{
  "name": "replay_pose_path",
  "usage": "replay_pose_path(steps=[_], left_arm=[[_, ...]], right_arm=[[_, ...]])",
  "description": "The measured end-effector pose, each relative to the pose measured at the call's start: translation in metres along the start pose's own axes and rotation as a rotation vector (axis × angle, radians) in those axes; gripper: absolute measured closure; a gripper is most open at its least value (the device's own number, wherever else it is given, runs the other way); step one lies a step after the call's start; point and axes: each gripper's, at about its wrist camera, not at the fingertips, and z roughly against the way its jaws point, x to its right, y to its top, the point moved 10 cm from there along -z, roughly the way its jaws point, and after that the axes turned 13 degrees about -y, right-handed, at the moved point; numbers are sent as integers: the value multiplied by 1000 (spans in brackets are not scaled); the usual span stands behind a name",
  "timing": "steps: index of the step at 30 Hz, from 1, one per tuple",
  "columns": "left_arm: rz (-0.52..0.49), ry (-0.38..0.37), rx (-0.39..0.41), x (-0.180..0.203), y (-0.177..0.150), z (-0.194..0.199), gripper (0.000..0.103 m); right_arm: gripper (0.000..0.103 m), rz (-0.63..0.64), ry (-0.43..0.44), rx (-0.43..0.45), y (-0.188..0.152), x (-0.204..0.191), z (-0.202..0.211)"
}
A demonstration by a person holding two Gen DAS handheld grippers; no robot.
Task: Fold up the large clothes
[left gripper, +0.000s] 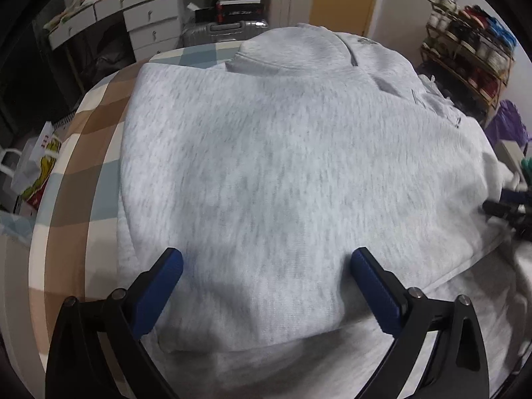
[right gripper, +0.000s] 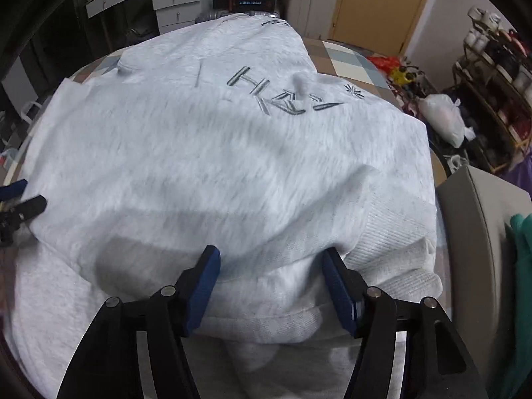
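A large light grey sweatshirt [left gripper: 266, 153] lies folded over itself on a round table, nearly covering it. Its dark embroidered lettering [right gripper: 282, 96] faces up in the right wrist view. My left gripper [left gripper: 266, 261] hovers open over the near folded edge, its blue pads [left gripper: 166, 286] wide apart and clear of the cloth. My right gripper [right gripper: 271, 262] stands open over the ribbed hem [right gripper: 392, 259]; a soft fold of fabric sits between the jaws, unpinched. Each gripper shows at the edge of the other's view: the right gripper [left gripper: 505, 207] and the left gripper [right gripper: 23, 206].
The table's checked brown, cream and blue cloth [left gripper: 83, 173] shows at the left rim. White drawers [left gripper: 149, 16], a silver suitcase [left gripper: 219, 31] and a shoe rack [left gripper: 472, 46] stand behind. Bags [right gripper: 442, 119] lie on the floor; a grey box [right gripper: 482, 232] sits right.
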Motion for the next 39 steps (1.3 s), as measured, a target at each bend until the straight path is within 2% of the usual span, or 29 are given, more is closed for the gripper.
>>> replay_pose_path(steps=[3, 6, 9, 10, 13, 16, 18, 20, 22, 24, 26, 27, 28, 29, 30, 31, 37, 39], left_arm=[[32, -17, -20, -2, 2, 1, 1], [78, -25, -32, -3, 3, 3, 1], [97, -16, -26, -3, 6, 0, 1], [87, -4, -13, -3, 6, -2, 1], [46, 42, 7, -1, 8, -7, 1], [63, 32, 4, -3, 10, -8, 1], [59, 32, -2, -3, 10, -8, 1], [58, 36, -6, -4, 10, -8, 1], [60, 39, -7, -4, 11, -8, 1], [65, 42, -9, -4, 12, -10, 1], [58, 48, -3, -4, 13, -10, 1], [54, 52, 0, -4, 13, -10, 1], [50, 52, 2, -3, 12, -10, 1], [47, 49, 1, -3, 12, -10, 1], [46, 46, 0, -4, 11, -10, 1], [44, 44, -1, -4, 11, -9, 1], [39, 40, -6, -4, 10, -9, 1], [40, 37, -13, -5, 11, -9, 1]], right_arm=[[40, -20, 84, 1, 21, -4, 15], [40, -46, 112, 113, 78, -3, 39], [26, -72, 95, 189, 137, -6, 43], [25, -88, 93, 201, 156, -6, 39], [25, -200, 120, 155, 215, -6, 6], [25, -294, 175, 78, 268, -17, -36], [25, -297, 183, 66, 293, -29, -56], [26, -259, 148, 20, 314, -41, -86], [32, -233, 114, -39, 322, -49, -108], [34, -232, 172, -62, 328, -62, -121], [34, -196, 124, -50, 327, -67, -128], [39, -140, 57, -24, 325, -69, -130], [65, -97, -1, -6, 322, -70, -130], [81, -51, -89, 7, 319, -66, -131], [88, -19, -137, 12, 315, -60, -131], [96, -32, -119, 19, 310, -55, -128], [97, -12, -179, 124, 287, -13, -96], [97, -24, -167, 145, 280, -5, -88]])
